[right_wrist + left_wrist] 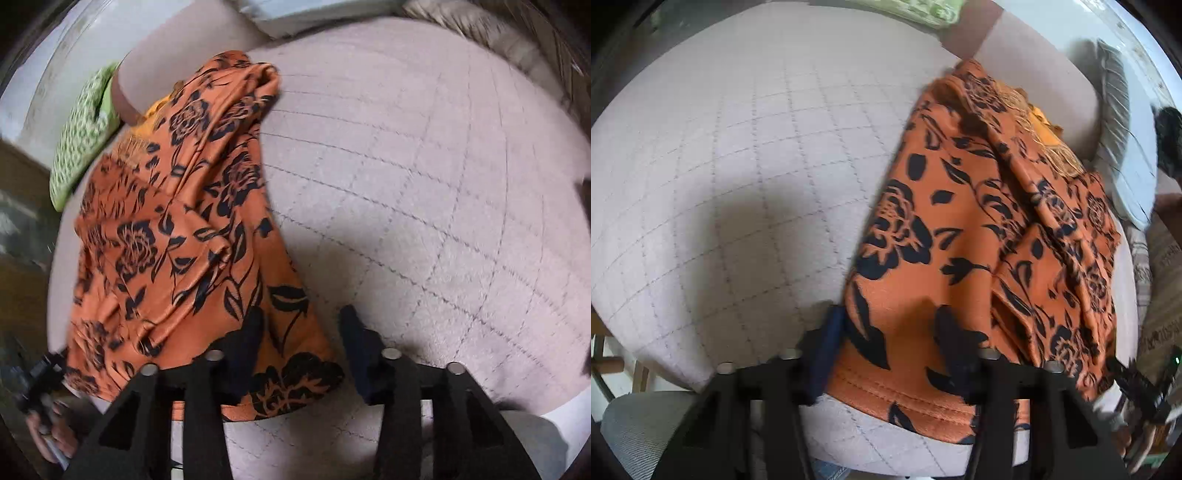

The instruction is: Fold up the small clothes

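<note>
The orange garment (pixel 960 229) lies on the quilted pad (pixel 738 166), its near hem corners between the jaws of the left gripper (pixel 890 343) and right gripper (pixel 303 339), apparently not yet pinched, probably for lifting into a fold.

Left wrist: quilted cushion (pixel 738 166) bare from 9 to 12 o'clock (open passage); orange floral garment (pixel 960 229) fills 1 to 5; green pillow (pixel 916 9) at 12.

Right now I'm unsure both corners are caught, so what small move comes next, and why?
Probably close both further: the left hand-held gripper and right hand-held gripper each straddle a near corner of the orange floral garment, but gaps remain at the pads.
</note>
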The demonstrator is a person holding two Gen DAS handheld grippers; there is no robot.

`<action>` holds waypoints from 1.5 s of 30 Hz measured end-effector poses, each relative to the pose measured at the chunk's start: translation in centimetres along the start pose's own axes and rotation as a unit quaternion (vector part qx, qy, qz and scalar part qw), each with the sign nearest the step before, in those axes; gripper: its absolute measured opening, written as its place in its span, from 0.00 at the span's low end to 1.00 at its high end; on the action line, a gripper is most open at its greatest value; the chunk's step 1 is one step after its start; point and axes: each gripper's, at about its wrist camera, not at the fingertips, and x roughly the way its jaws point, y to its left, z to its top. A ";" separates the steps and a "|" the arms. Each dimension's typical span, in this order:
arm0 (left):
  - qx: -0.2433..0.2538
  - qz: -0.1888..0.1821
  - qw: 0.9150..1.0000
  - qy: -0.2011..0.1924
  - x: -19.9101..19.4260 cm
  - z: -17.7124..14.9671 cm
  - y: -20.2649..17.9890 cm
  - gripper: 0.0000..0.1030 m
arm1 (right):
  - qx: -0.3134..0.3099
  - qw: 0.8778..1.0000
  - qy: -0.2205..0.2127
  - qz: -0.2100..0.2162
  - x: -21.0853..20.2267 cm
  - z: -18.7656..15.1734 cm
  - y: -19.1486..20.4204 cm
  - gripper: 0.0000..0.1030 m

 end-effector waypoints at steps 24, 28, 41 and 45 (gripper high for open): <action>0.072 0.062 0.993 -0.069 -5.7 0.3 -3.1 0.37 | -0.003 0.997 -0.074 0.006 -7.1 0.6 -0.1 0.52; 0.069 -0.008 0.993 -0.100 -7.7 1.7 -5.4 0.53 | -0.032 0.987 -0.119 0.100 -10.1 4.0 1.7 0.67; 0.071 -0.058 0.993 -0.075 3.6 19.5 -13.1 0.59 | -0.047 0.982 -0.075 0.165 -2.1 18.6 6.2 0.66; 0.054 -0.072 0.995 -0.034 10.2 26.1 -14.5 0.59 | -0.047 0.986 -0.043 0.156 2.4 23.7 6.8 0.66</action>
